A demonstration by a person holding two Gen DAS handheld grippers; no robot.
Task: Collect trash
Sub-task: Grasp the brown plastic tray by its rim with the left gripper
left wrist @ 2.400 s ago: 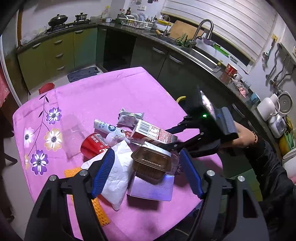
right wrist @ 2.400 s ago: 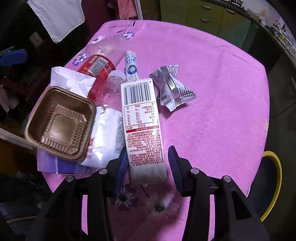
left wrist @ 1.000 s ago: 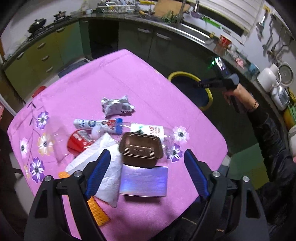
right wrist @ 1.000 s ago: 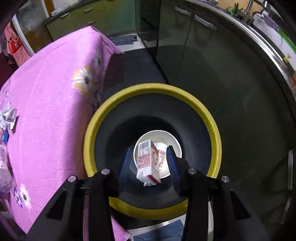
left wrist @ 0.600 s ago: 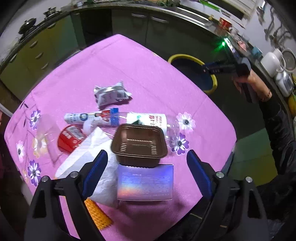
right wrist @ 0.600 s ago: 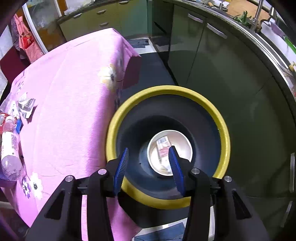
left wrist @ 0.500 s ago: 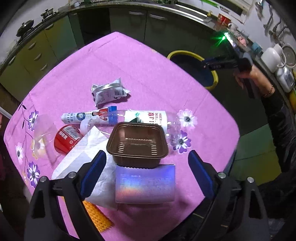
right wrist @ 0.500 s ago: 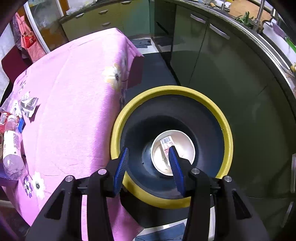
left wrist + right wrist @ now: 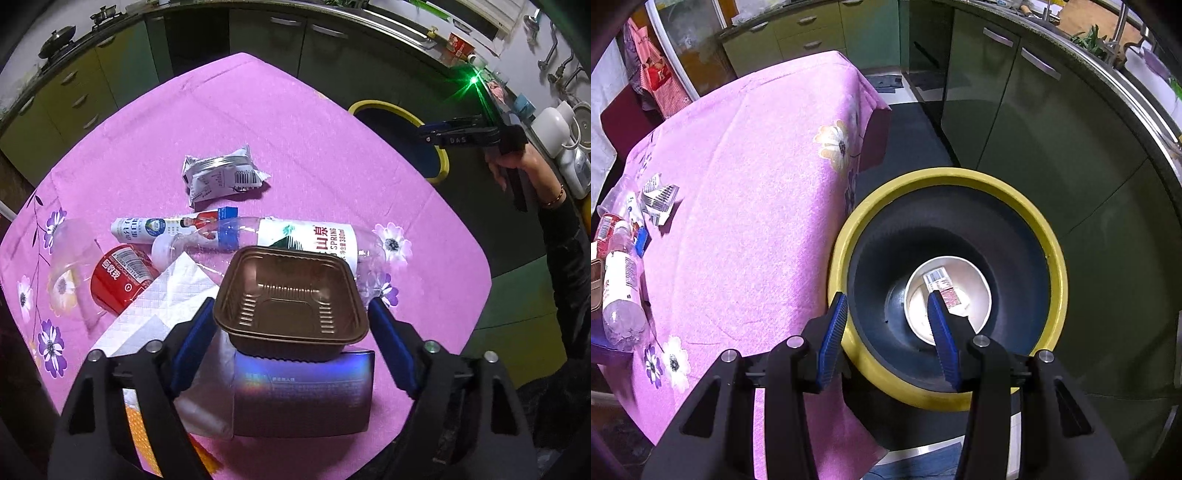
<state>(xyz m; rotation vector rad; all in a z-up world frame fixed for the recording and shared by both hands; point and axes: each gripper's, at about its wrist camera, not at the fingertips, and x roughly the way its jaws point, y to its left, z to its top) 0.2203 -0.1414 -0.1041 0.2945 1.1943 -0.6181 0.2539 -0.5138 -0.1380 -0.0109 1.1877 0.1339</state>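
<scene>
Over the yellow-rimmed bin [image 9: 1057,273], the right gripper [image 9: 888,317] hangs with fingers apart; a carton [image 9: 942,286] lies inside. On the bench [image 9: 295,140], the left gripper [image 9: 290,345] spreads its fingers around a brown tray [image 9: 291,295].

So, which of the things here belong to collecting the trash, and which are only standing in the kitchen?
Belong to the job:
brown plastic tray
clear plastic water bottle
crumpled silver wrapper
red paper cup
white paper napkin
yellow-rimmed dark bin
red-and-white carton, lying in the bin

Only standing there:
pink flowered tablecloth
green cabinets
white kettle
</scene>
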